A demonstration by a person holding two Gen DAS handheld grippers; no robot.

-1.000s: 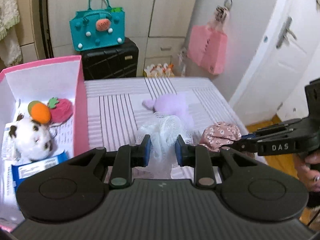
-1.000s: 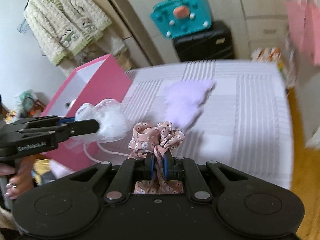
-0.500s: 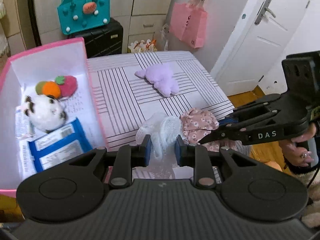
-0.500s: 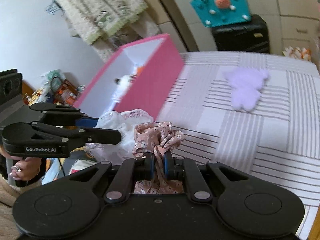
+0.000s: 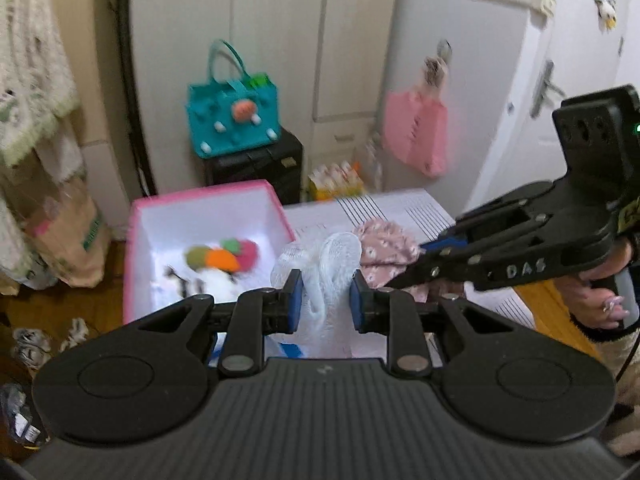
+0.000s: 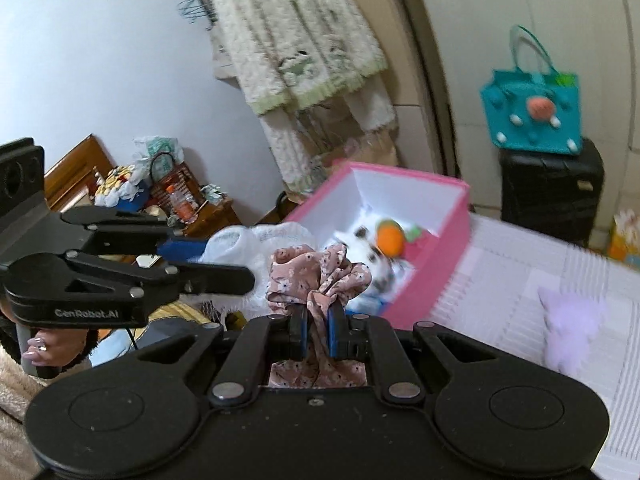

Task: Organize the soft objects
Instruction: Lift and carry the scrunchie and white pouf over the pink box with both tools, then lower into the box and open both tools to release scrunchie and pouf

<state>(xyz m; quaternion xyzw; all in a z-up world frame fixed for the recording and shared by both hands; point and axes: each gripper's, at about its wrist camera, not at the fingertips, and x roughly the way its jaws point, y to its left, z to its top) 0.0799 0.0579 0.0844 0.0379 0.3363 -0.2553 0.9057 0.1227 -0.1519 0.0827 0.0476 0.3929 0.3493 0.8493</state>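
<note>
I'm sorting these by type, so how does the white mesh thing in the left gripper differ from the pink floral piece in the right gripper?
The white mesh pouf is see-through netting, plain white; the pink floral scrunchie is opaque printed fabric. The pouf bulges wide between the left gripper pads; the scrunchie is pinched thin in the right gripper. Both are soft, gathered, and held up near the pink box.

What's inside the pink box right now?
Inside the pink box: an orange plush, a red one, a white spotted plush. The front wall and held fabrics hide its near floor.
</note>
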